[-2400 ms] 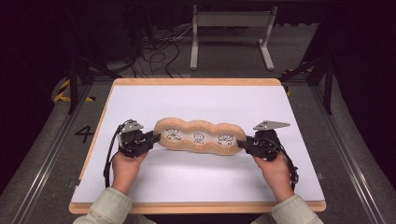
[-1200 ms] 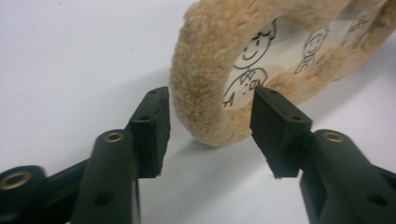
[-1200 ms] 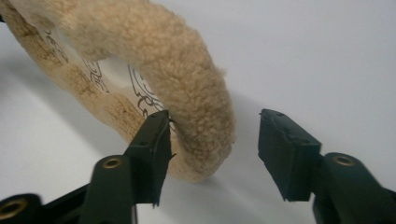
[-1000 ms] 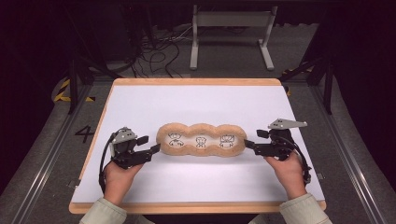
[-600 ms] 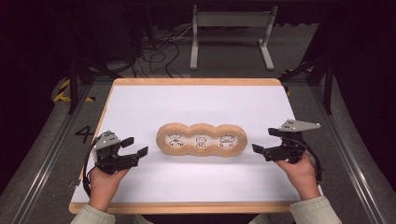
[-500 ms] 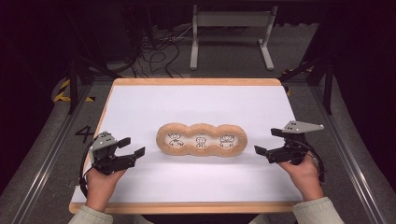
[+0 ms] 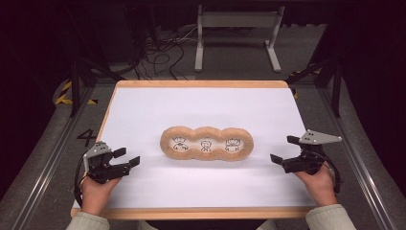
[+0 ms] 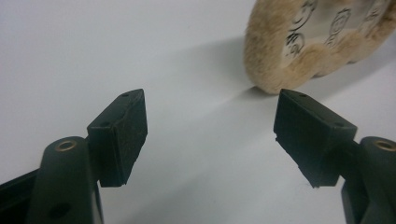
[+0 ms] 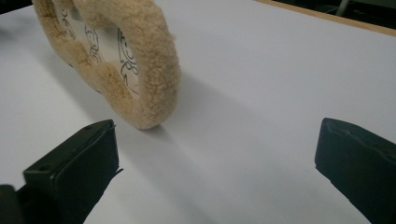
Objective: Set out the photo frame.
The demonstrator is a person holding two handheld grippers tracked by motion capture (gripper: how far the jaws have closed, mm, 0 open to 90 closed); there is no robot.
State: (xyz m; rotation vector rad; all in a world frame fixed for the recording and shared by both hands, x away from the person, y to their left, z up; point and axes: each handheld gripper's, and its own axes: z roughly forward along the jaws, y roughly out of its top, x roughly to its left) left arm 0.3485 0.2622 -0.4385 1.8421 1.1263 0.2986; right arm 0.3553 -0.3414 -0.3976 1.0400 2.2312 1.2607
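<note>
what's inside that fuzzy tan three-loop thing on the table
Inside the fuzzy tan frame are three white windows, each with a small black line drawing of a figure. Whatever lies beneath the frame, against the white table surface, is covered.

- Left gripper (image 7: pixel 126 157) sits low at the left of the high view, held in the left hand (image 7: pixel 95 191), its black jaws pointing inward and spread apart with nothing between them, having just been opening
- Right gripper (image 7: pixel 284 149) is held in the right hand (image 7: pixel 318 184) at the right, pointing inward, jaws wide apart and empty after just opening
- Both forearms enter from the bottom edge
</note>
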